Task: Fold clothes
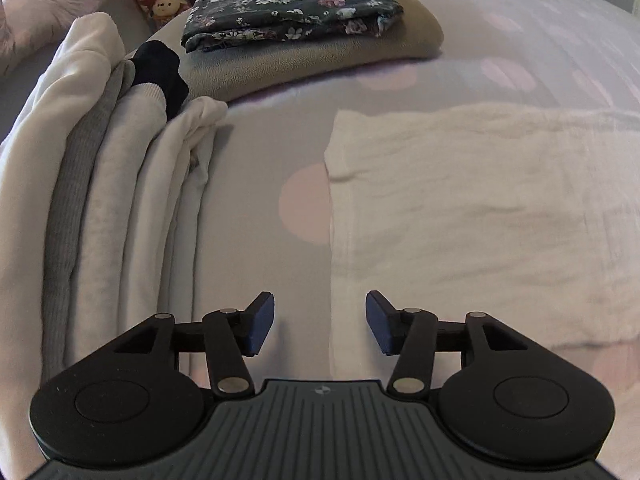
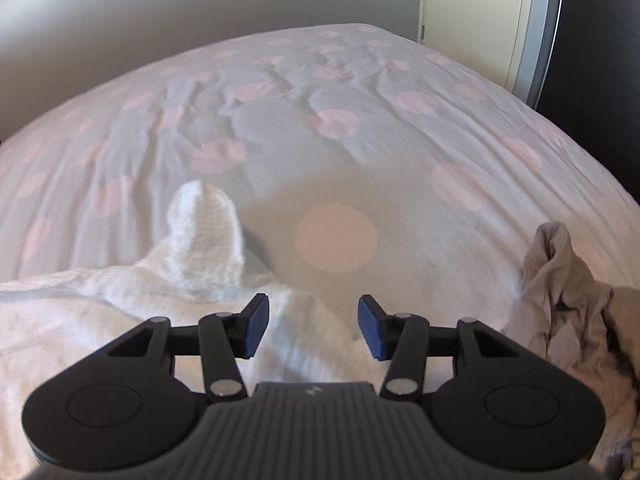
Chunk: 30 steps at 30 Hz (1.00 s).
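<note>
Both grippers stand wide apart at the jaws and grasp nothing. The left gripper (image 1: 320, 322) hovers at the left edge of the white garment (image 1: 480, 216), which lies flat on the bed (image 1: 256, 152); the right gripper (image 2: 312, 326) sits over a bunched white fold (image 2: 208, 236). Recommended: pinch one layer at each corner, lift evenly, fold square. A folded stack (image 1: 296, 12) rests beyond.

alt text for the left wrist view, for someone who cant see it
The open left gripper hovers empty over a grey bedspread with pink dots, at the left edge of a flat white textured garment. To its left lies a pile of white and grey clothes; beyond sits a folded dark floral cloth on a folded beige towel.
</note>
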{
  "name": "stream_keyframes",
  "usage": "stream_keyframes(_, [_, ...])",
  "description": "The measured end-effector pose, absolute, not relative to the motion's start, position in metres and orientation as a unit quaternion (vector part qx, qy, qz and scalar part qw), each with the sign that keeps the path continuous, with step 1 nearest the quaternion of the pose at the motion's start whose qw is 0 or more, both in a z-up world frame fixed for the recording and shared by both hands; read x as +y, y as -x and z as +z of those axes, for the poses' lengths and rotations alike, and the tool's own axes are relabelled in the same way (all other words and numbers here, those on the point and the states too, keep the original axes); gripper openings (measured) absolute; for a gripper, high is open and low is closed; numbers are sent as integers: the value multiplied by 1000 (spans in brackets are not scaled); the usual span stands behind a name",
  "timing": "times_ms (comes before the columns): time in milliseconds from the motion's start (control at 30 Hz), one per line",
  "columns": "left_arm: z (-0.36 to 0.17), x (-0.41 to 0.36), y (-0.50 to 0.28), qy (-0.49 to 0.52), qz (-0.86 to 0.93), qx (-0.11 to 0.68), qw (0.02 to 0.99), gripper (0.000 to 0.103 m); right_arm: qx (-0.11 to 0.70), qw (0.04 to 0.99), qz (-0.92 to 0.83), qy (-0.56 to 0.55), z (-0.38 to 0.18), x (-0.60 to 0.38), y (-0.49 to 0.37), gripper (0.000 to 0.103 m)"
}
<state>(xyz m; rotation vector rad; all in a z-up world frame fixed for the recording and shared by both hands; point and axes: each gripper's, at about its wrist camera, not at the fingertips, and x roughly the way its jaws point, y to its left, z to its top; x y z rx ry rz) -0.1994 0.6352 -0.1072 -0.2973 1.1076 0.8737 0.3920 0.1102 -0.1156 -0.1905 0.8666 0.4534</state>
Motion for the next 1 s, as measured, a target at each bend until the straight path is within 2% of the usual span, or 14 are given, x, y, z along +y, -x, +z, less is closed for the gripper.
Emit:
stream_keyframes(33, [-112, 639, 193, 143, 404, 504, 750, 50, 423, 878, 203, 96, -123, 110, -398, 63])
stream_keyframes(67, [-118, 643, 186, 149, 408, 502, 748, 50, 431, 877, 188, 101, -131, 110, -403, 64])
stream_keyframes(200, [-137, 657, 160, 170, 424, 491, 742, 50, 464, 861, 191, 84, -153, 105, -407, 55])
stream_keyframes(267, [-136, 653, 157, 159, 427, 488, 745, 48, 454, 862, 204, 101, -156, 107, -397, 43])
stream_keyframes(300, [-136, 652, 155, 154, 429, 486, 746, 46, 448, 861, 209, 118, -155, 110, -392, 30])
stream_keyframes(333, [-136, 650, 154, 148, 431, 484, 747, 37, 441, 861, 214, 135, -153, 113, -388, 27])
stream_keyframes(367, [-136, 649, 152, 142, 433, 482, 749, 21, 430, 864, 213, 152, -149, 116, -386, 26])
stream_keyframes(400, [-136, 647, 150, 137, 434, 480, 750, 12, 411, 872, 206, 166, -144, 119, -384, 25])
stream_keyframes(467, [-135, 644, 147, 126, 438, 476, 752, 5, 377, 889, 187, 178, -131, 123, -389, 24])
stream_keyframes(800, [-124, 647, 135, 90, 467, 450, 756, 4, 275, 933, 138, 186, -93, 146, -444, 23])
stream_keyframes(1000, [-141, 649, 121, 76, 462, 486, 738, 5, 320, 914, 144, 202, -124, 161, -458, 25])
